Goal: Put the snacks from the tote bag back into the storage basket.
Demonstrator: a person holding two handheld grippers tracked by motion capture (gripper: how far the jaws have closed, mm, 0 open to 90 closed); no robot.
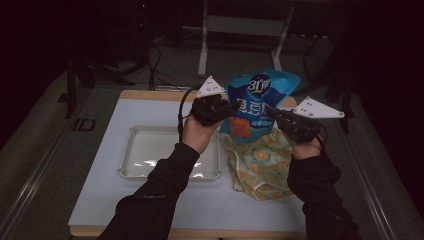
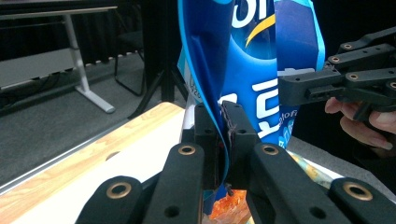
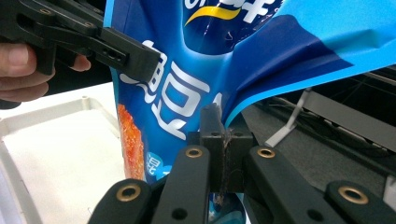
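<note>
Snack bag [image 1: 260,102], blue, hangs just above the patterned cloth [image 1: 262,167], right of the white tray [image 1: 150,172]. Left gripper [image 1: 231,106] and right gripper [image 1: 270,111] each pinch one side edge. Slick film could slip free if they pull apart.

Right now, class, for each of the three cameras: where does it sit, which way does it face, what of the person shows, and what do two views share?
High view: above the person's side, facing forward and down on the table, white tray and patterned cloth; both forearms, left gripper, right gripper.
Left gripper view: rides the left gripper, facing the far hand.
Right gripper view: rides the right gripper, facing the tray.
Shared: the blue snack bag, clamped from both sides.
</note>
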